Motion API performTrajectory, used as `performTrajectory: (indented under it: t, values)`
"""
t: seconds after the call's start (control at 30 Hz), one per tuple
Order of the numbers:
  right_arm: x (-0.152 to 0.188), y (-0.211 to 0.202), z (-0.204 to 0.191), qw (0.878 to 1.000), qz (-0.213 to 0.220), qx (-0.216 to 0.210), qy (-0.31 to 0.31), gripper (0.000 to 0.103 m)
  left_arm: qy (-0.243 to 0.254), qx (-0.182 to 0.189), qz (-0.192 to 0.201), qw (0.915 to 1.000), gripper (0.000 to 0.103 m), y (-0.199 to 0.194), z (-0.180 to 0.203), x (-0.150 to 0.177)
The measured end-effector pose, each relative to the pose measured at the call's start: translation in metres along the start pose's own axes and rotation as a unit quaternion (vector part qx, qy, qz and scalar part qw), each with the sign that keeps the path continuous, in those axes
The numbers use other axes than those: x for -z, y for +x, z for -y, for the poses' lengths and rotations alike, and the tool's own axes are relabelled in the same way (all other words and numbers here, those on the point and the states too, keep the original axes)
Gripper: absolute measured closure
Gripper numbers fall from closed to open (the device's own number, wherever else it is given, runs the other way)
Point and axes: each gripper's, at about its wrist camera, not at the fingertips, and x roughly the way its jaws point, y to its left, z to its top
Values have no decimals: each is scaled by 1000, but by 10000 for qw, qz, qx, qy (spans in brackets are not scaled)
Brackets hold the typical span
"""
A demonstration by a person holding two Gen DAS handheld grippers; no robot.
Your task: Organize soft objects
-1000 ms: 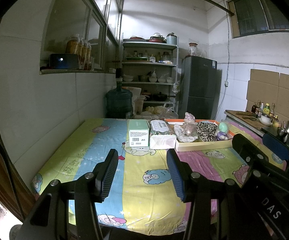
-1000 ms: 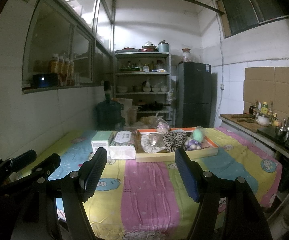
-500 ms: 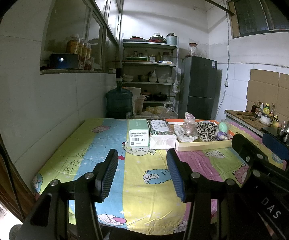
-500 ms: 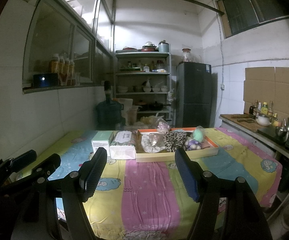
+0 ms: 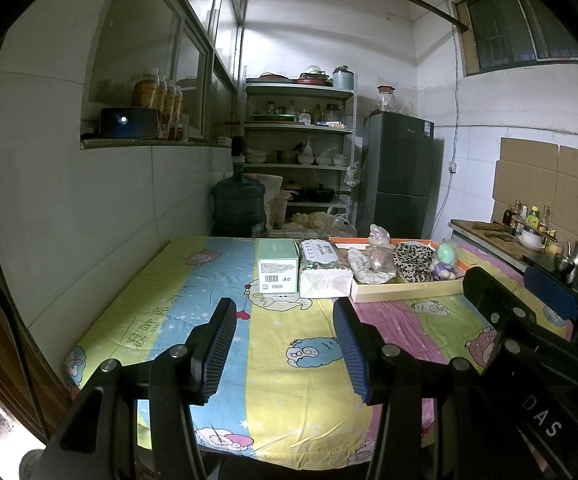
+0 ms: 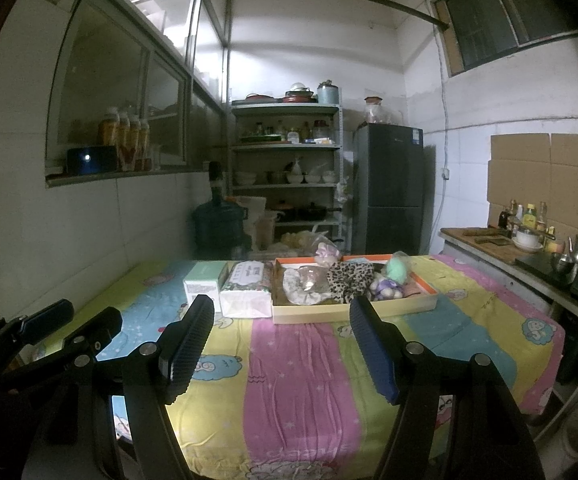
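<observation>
White letters "DAS" show on the right gripper (image 5: 529, 304) body; a barcode label fronts the green box (image 5: 278, 266). A table (image 5: 309, 380) under a striped cartoon sheet with printed characters stands in a tiled kitchen with shelves (image 5: 297, 152) and a fridge (image 5: 399, 174). The tray (image 6: 353, 307) of soft toys and leopard fabric (image 6: 347, 280) lies at the table's far side, long axis crosswise, right of the box and a tissue pack (image 5: 323, 268). Both the left gripper (image 5: 285, 354) and right gripper hover empty over the near edge, fingers spread.

I am looking into a home kitchen: a fridge (image 5: 399, 172), shelves of bowls and pots (image 5: 297, 152), a water jug (image 5: 237, 206), and condiment bottles (image 6: 527, 216).
</observation>
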Motion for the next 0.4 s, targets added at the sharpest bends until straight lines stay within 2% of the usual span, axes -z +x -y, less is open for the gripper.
performTrajectory:
  t: [0.4]
  values:
    - [0,1,-2,10000,-3,1,3,31,-3,9,2,10000,53,0,0,1]
